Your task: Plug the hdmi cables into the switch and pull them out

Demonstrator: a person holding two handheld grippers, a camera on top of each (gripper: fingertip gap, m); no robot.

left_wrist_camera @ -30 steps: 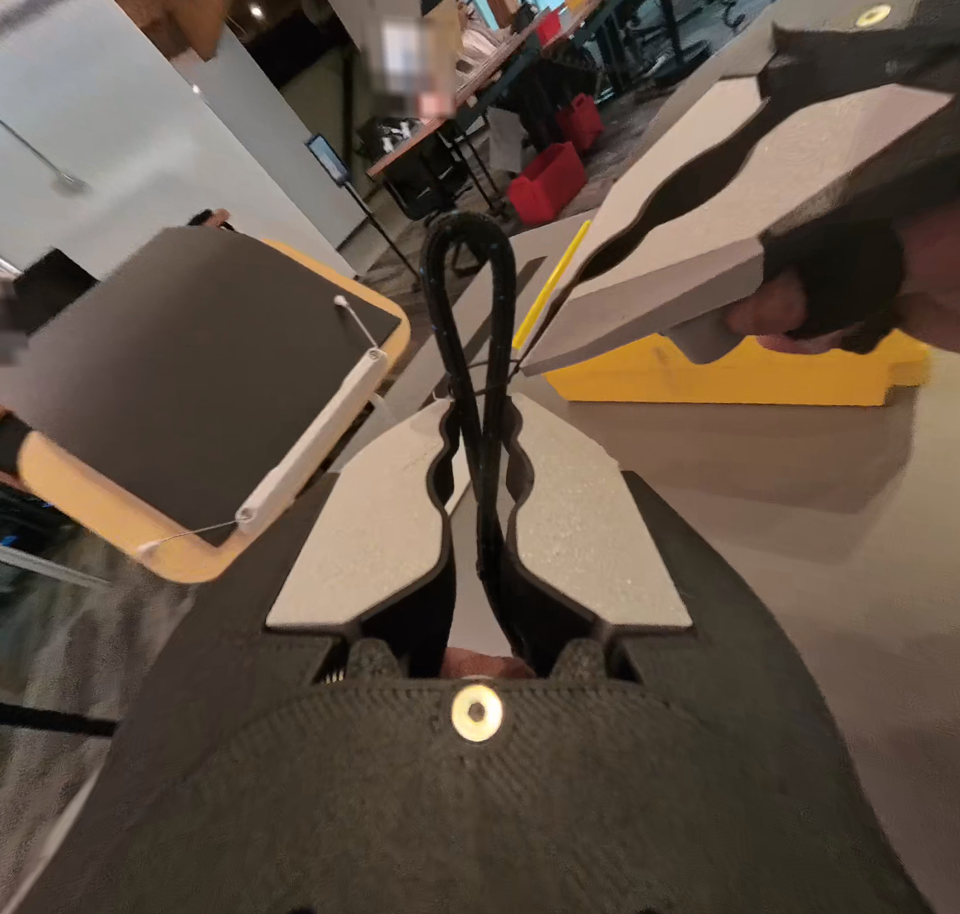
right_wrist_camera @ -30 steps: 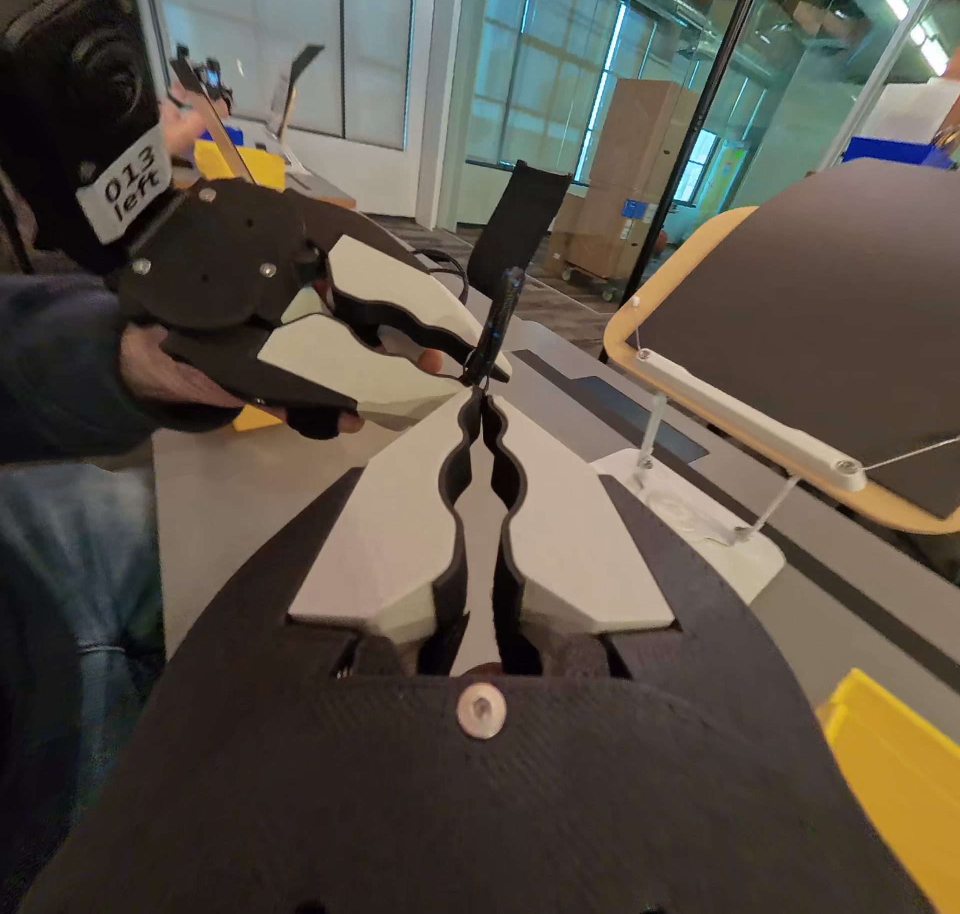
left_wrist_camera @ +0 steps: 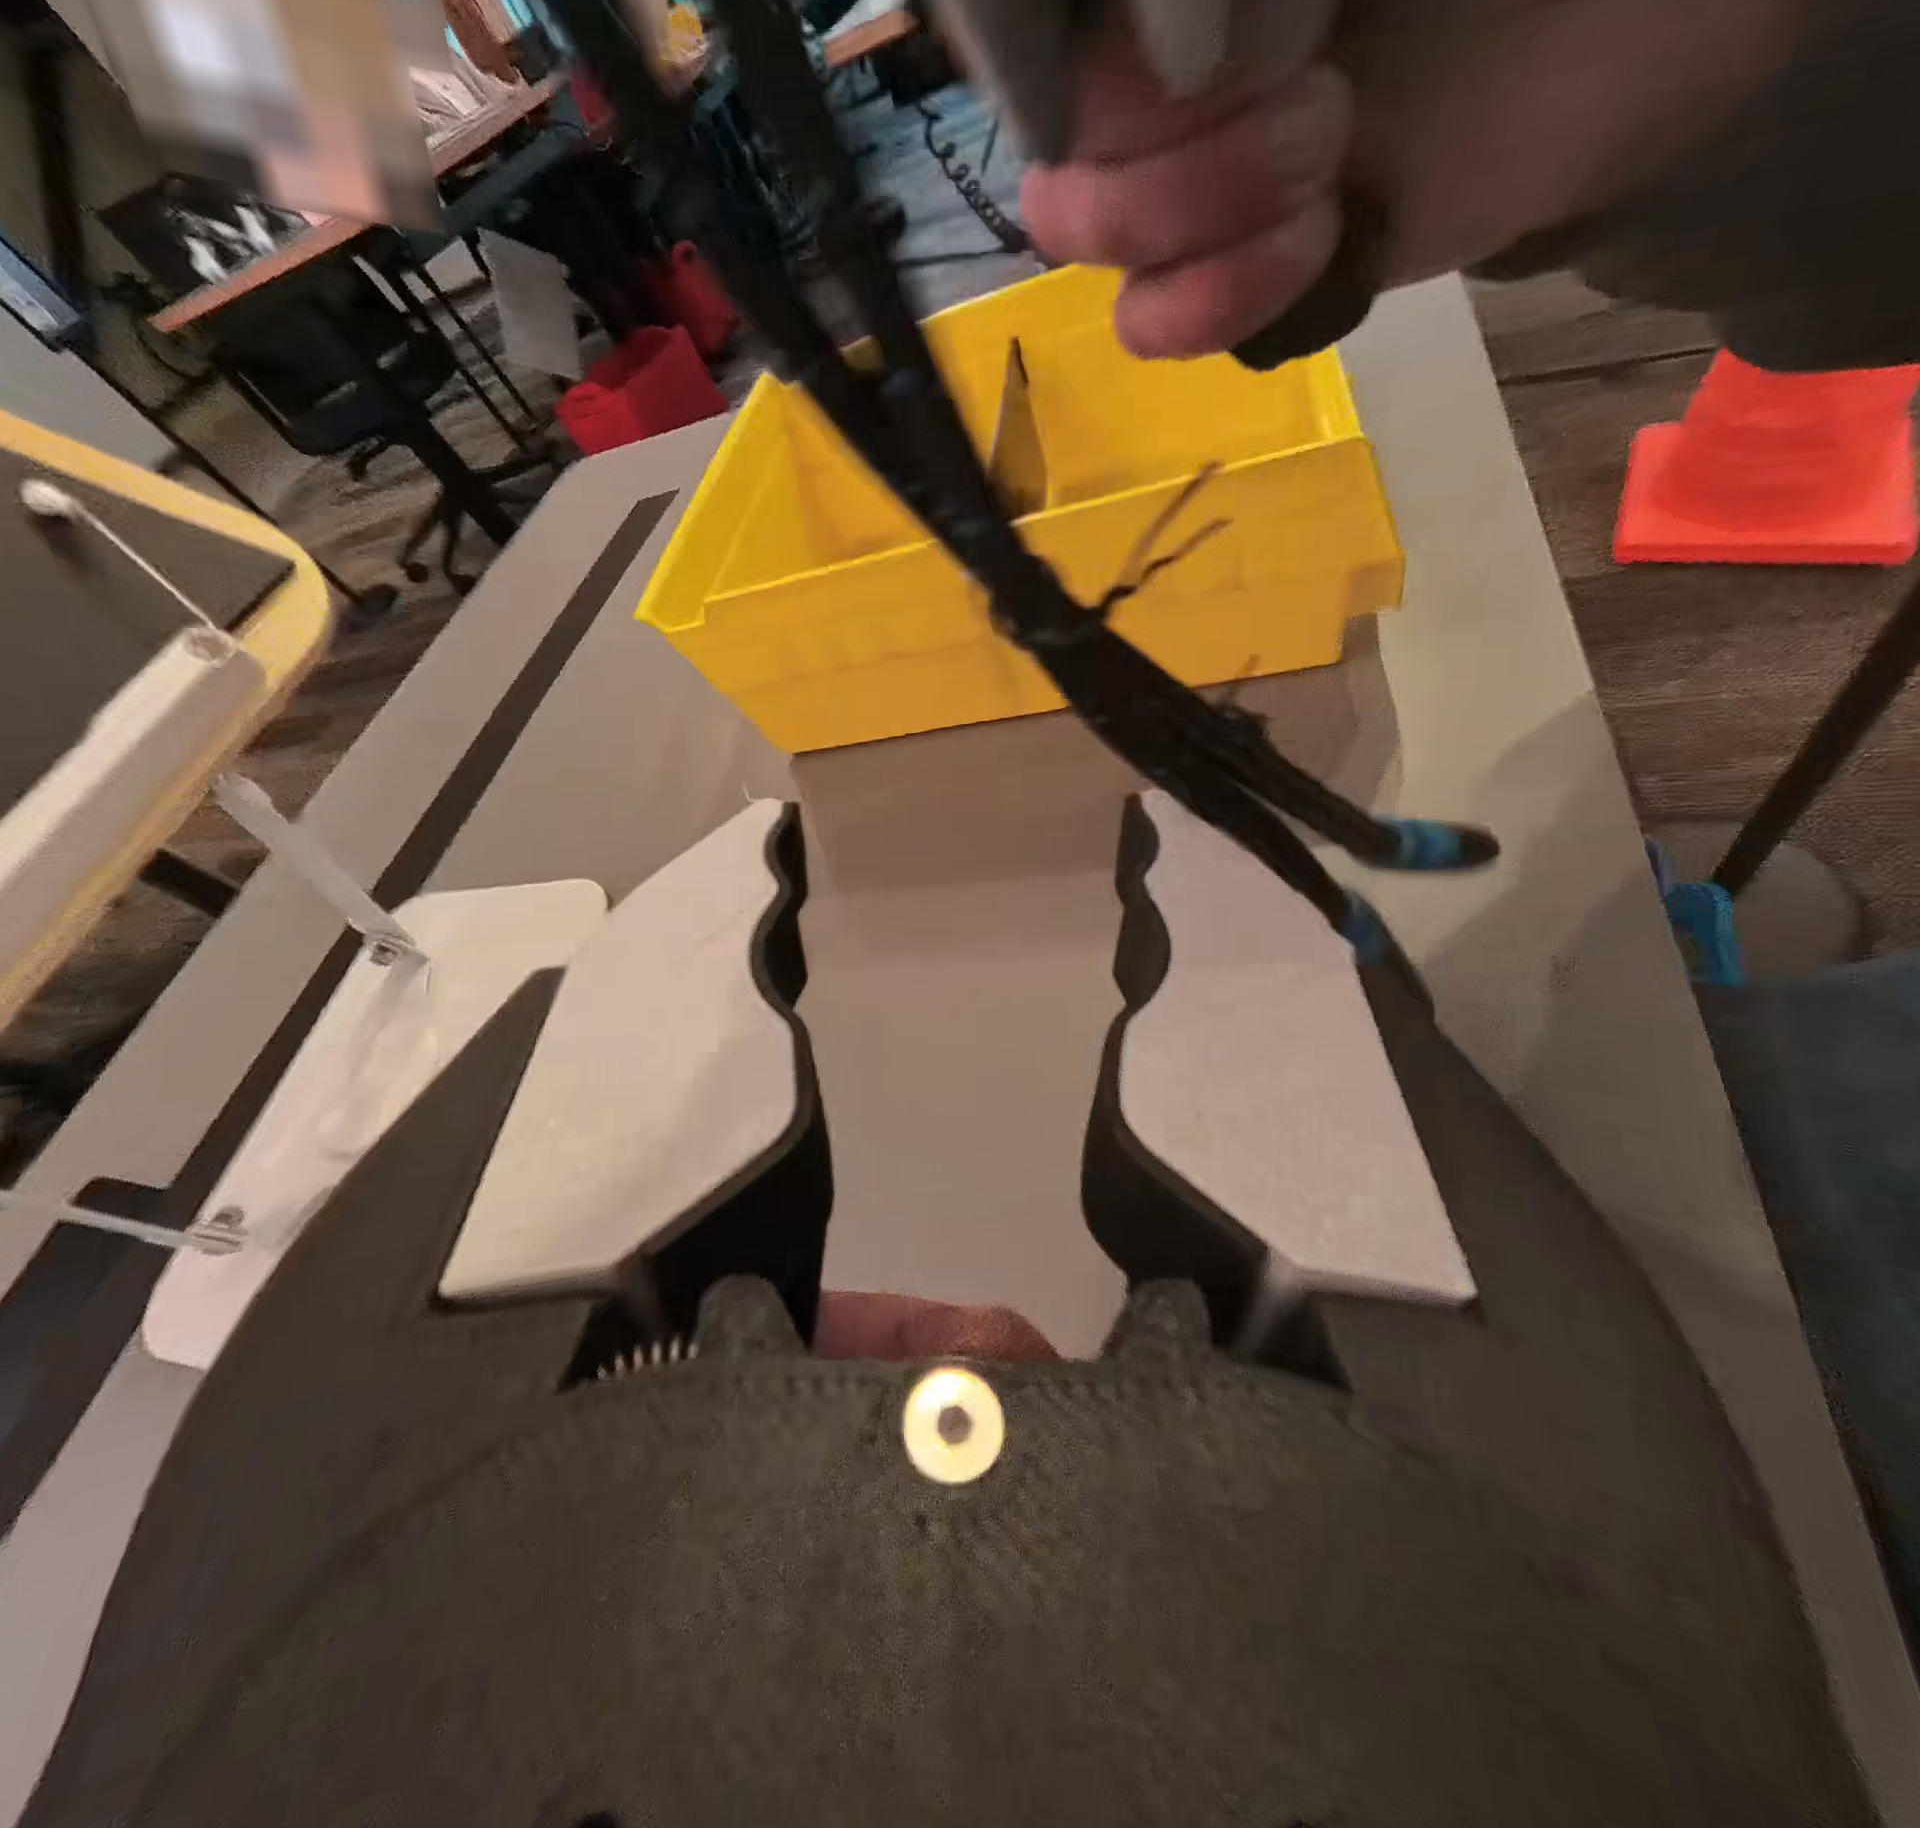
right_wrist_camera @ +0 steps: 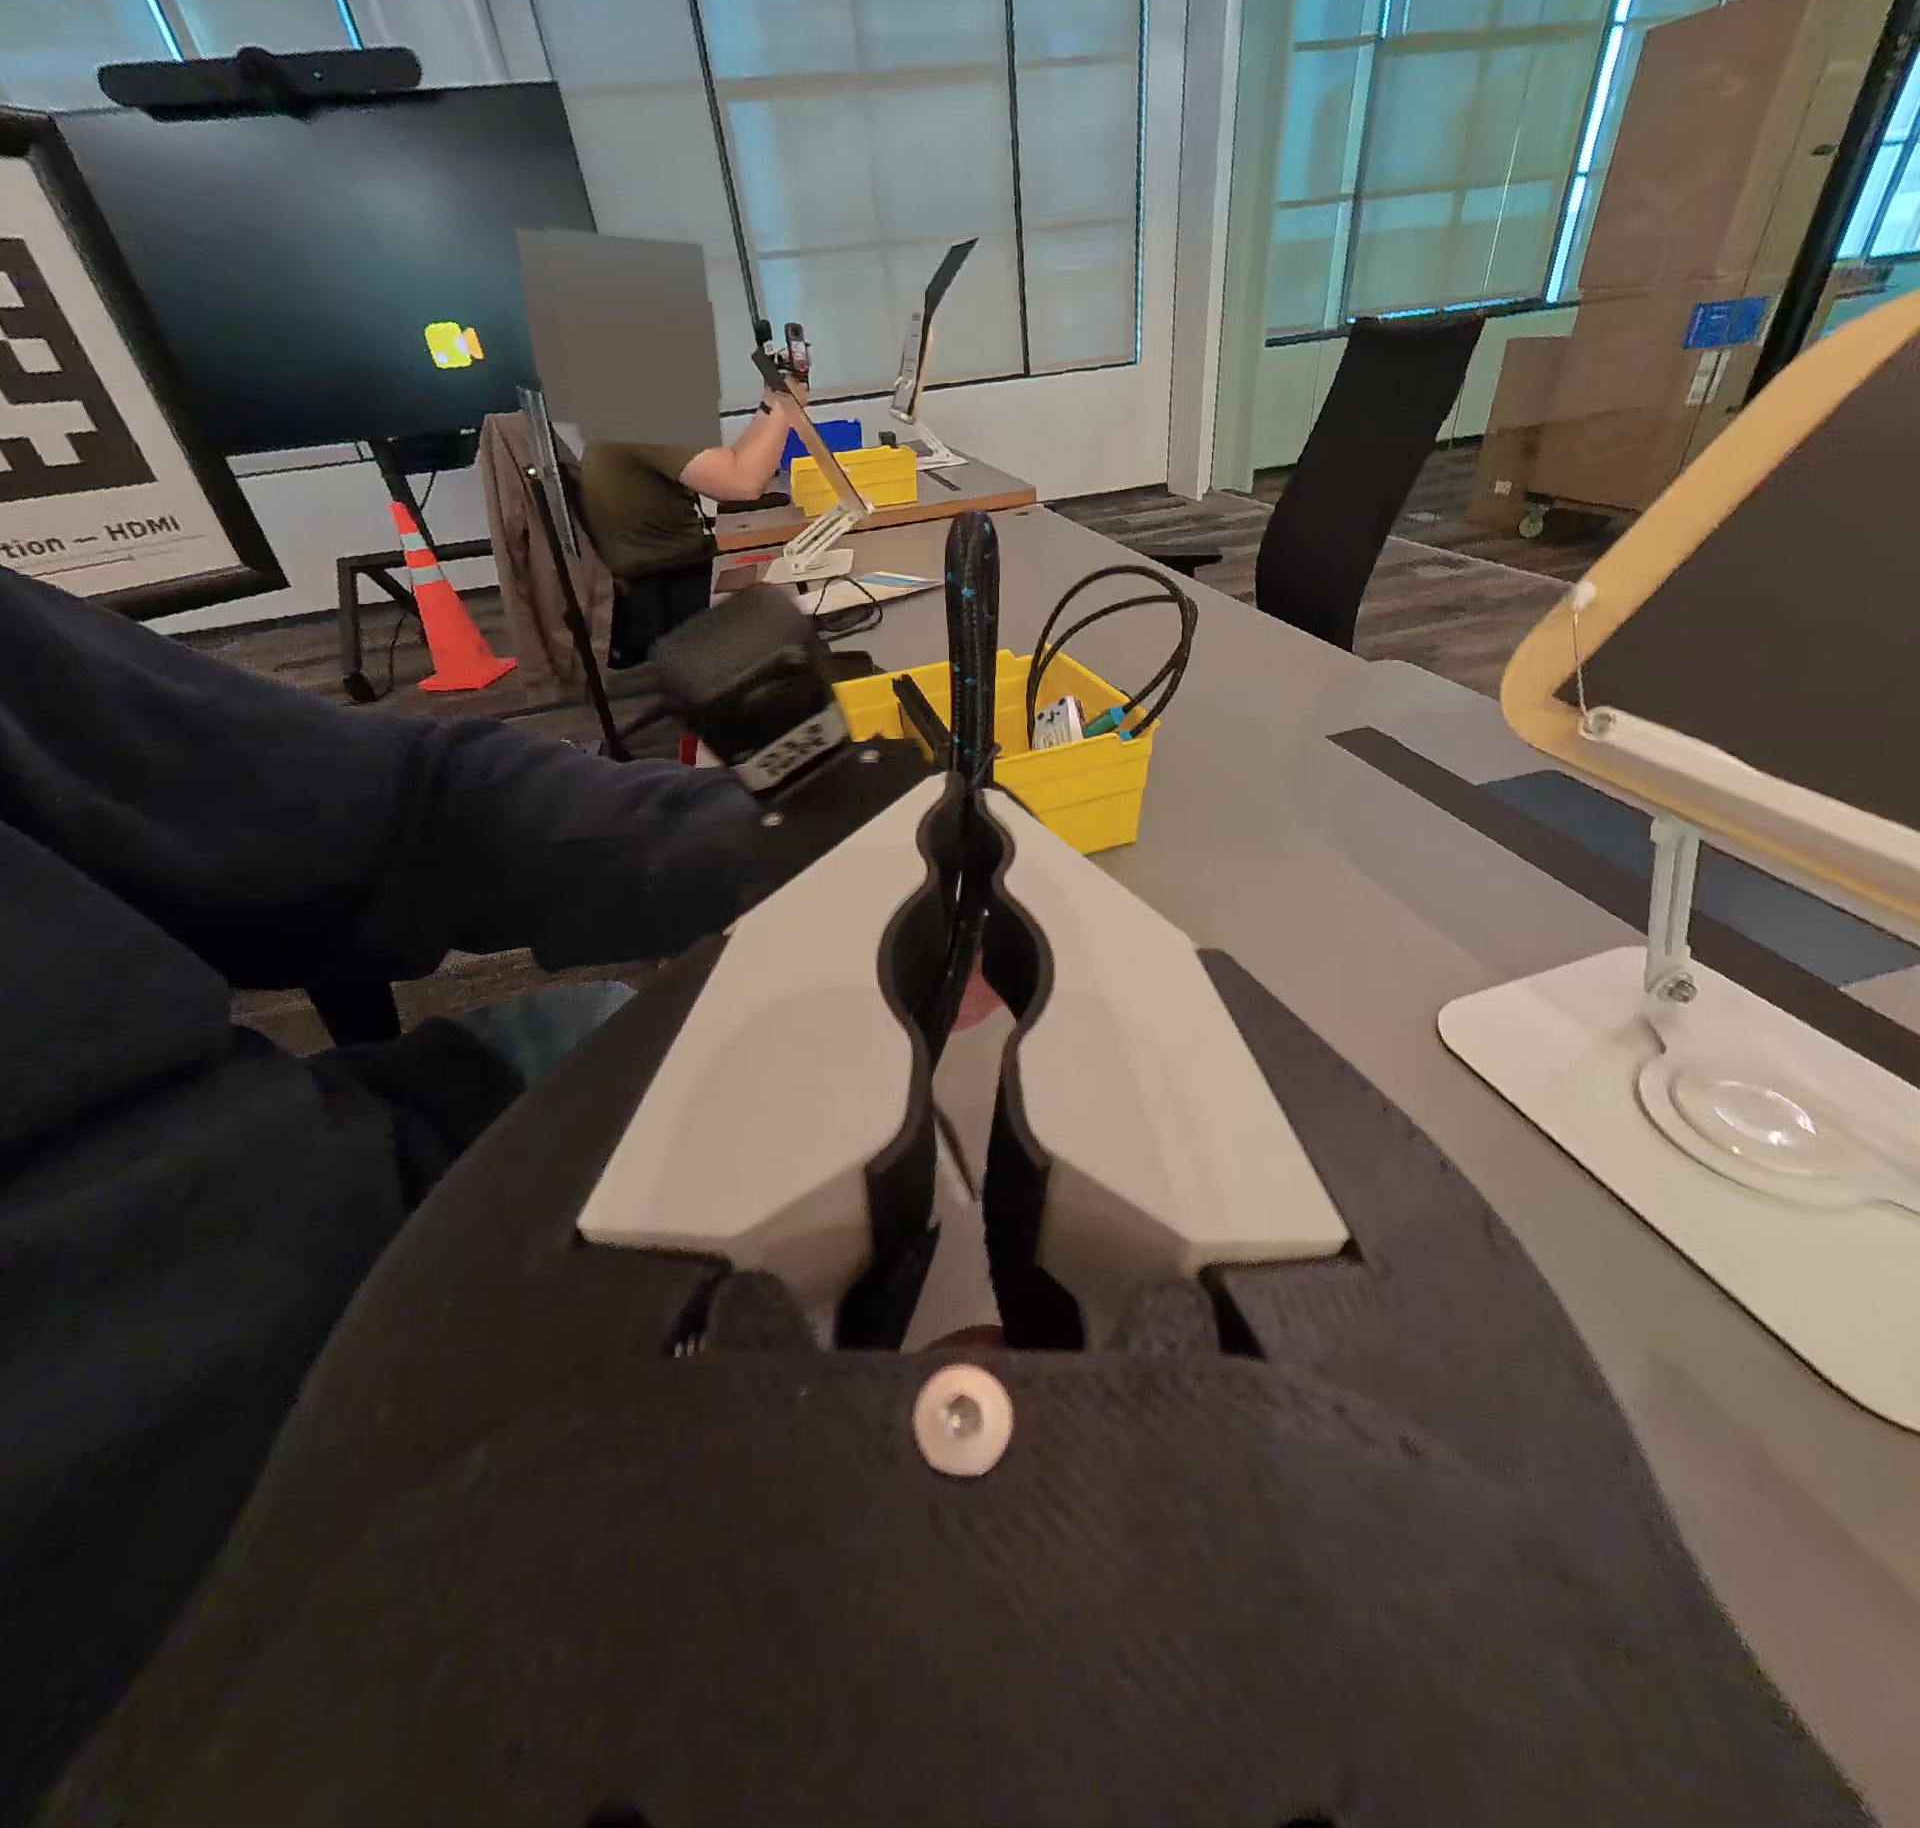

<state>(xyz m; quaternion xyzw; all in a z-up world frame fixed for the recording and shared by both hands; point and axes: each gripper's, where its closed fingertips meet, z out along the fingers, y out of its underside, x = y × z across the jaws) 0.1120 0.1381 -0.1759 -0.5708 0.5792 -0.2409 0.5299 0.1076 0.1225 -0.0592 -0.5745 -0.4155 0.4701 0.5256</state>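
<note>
1. The grey worktop [left_wrist_camera: 1475, 635] is carrying everything and running away from both cameras toward the room beyond.
2. A tilted dark board with a tan rim [right_wrist_camera: 1766, 635] is standing on a white stand [right_wrist_camera: 1621, 1134] at the right of the right wrist view; the same board is showing at the left edge of the left wrist view.
3. A yellow bin [left_wrist_camera: 894, 635] is sitting on the worktop straight ahead of the left gripper, with a divider standing inside it.
4. In the right wrist view the bin [right_wrist_camera: 1081, 781] is holding a looped black cable [right_wrist_camera: 1117, 625] and a small box; whether that box is the switch, I cannot tell.
5. The left gripper [left_wrist_camera: 961, 874] is hanging over bare worktop with its jaws wide apart and nothing between them.
6. The right gripper [right_wrist_camera: 964, 802] is holding its jaws together, clamped on the HDMI cable [right_wrist_camera: 971, 615].
7. That black braided cable, flecked with blue, is standing up past the jaw tips in front of the bin.
8. In the left wrist view the HDMI cable [left_wrist_camera: 966, 542] is crossing the frame as a blurred diagonal bundle below a hand [left_wrist_camera: 1236, 178], its blue-tipped ends lying near the left gripper's right finger.
</note>
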